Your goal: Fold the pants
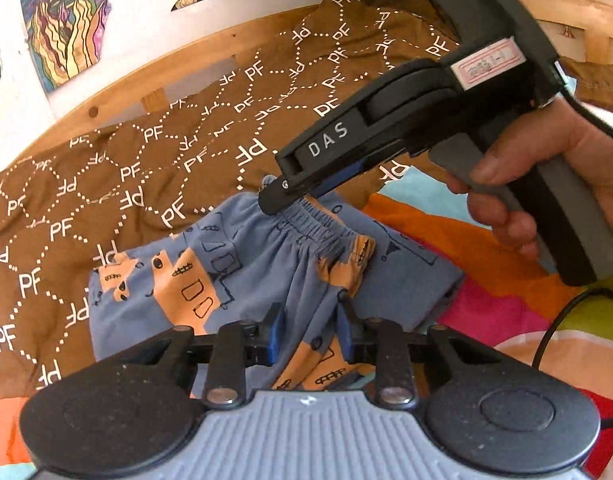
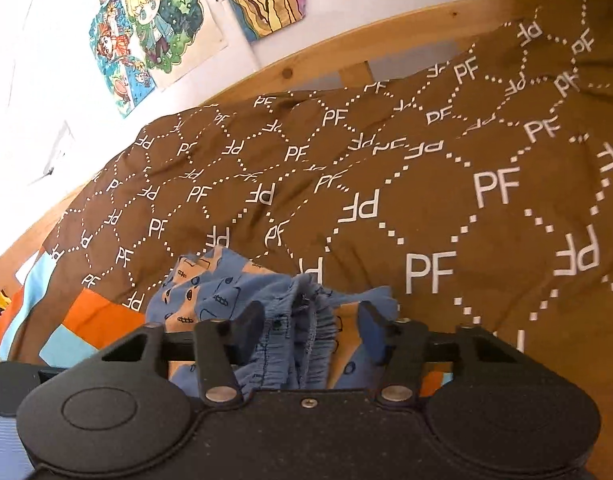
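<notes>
Small blue pants (image 1: 266, 264) with orange patches lie spread on the bed, waistband (image 1: 318, 228) at the far side. My left gripper (image 1: 311, 320) hovers low over the near part of the pants, jaws partly apart. Flat cloth shows in the gap and no pinch is visible. A hand (image 1: 546, 172) holds my right gripper (image 1: 272, 200), whose tip is at the left end of the waistband. In the right wrist view the gathered waistband (image 2: 302, 320) bunches up and fills the gap between the right gripper's (image 2: 310, 310) fingers, so it is shut on it.
A brown blanket (image 1: 146, 160) printed with white "PF" letters lies behind and left of the pants. A bright patchwork sheet (image 1: 486, 240) lies to the right, with a black cable (image 1: 554, 320) across it. A wooden bed rail (image 1: 146, 76) and a wall with drawings (image 2: 154, 28) close off the far side.
</notes>
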Motion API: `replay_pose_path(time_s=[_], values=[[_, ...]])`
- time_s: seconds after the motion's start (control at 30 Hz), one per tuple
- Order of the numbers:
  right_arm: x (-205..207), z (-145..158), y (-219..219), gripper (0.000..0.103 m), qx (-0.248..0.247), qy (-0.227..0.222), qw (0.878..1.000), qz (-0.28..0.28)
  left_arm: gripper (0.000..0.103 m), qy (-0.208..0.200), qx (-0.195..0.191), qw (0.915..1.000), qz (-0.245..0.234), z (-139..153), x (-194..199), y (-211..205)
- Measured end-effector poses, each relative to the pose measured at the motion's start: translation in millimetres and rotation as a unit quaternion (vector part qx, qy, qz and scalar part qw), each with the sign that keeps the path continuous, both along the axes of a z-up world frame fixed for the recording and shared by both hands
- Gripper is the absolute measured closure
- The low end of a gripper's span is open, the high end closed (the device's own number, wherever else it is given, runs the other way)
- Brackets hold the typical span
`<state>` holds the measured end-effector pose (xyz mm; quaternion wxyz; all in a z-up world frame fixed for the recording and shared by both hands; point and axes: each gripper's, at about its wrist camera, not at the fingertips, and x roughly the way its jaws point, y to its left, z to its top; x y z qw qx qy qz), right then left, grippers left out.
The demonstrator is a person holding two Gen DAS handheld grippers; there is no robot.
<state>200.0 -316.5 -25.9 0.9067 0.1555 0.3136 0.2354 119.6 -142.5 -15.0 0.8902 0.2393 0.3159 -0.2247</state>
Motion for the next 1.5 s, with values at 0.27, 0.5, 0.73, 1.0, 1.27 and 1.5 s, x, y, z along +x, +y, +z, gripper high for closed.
replay_pose_path(time_s=[0.27,0.5,0.73,1.0,1.27,1.5], values=[[7.0,-3.9,-2.2,0.093,0.018,0.016,1.0,-0.001,0.097,0.014,-0.018,0.9997,0.01,7.6,4.6,2.9],[-8.9,17.4,-15.1,0.095,0.033,0.012,0.999,-0.013,0.097,0.007,-0.058,0.9981,0.017,35.6,-10.4,11.3],[-18.5,20.5,-16.4,0.094,-0.029,0.039,0.999,-0.009,0.096,0.025,-0.036,0.999,-0.003,15.9,-15.6,0.1],[-15.1,8.5,-1.0,0.061,-0.138,0.026,0.99,0.005,0.063,0.029,-0.053,0.9978,-0.028,8.5,-24.1,7.6],[-16.4,23.8,-11.4,0.015,-0.109,0.006,0.994,-0.005,0.033,-0.011,-0.108,0.979,0.172,26.6,-14.8,58.7],[-26.4,15.0,25.7,0.002,-0.213,0.006,0.975,0.064,0.024,0.027,-0.033,0.9642,0.262,0.0,-3.8,75.6]])
